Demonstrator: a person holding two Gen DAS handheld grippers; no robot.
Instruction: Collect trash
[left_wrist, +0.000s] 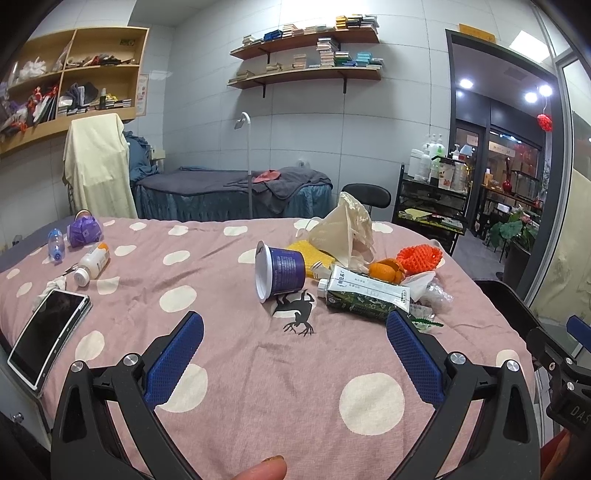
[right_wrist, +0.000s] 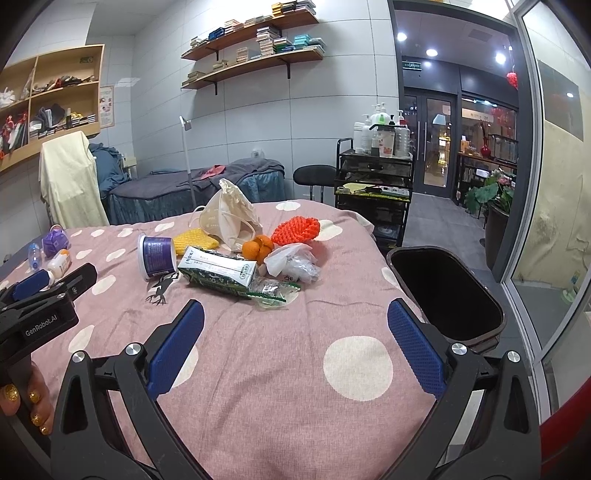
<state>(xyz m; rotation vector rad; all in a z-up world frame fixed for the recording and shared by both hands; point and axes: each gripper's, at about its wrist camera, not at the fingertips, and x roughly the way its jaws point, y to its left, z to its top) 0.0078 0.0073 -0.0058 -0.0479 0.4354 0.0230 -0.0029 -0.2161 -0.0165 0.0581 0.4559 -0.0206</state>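
Both grippers hover over a pink polka-dot bedspread (right_wrist: 258, 369) with jaws spread wide and nothing between them. Ahead of the left gripper (left_wrist: 294, 334), just beyond its fingertips, a purple cup (left_wrist: 282, 271) lies on its side; a green-and-white carton (left_wrist: 364, 293) rests off the right blue pad. The trash pile sits beyond the right gripper (right_wrist: 295, 323), toward its left finger: carton, orange peel (right_wrist: 257, 248), red foam netting (right_wrist: 295, 229), a beige bag (right_wrist: 229, 218) and what looks like crumpled clear plastic (right_wrist: 295, 264). A dark bin (right_wrist: 447, 295) stands open just outside the right finger.
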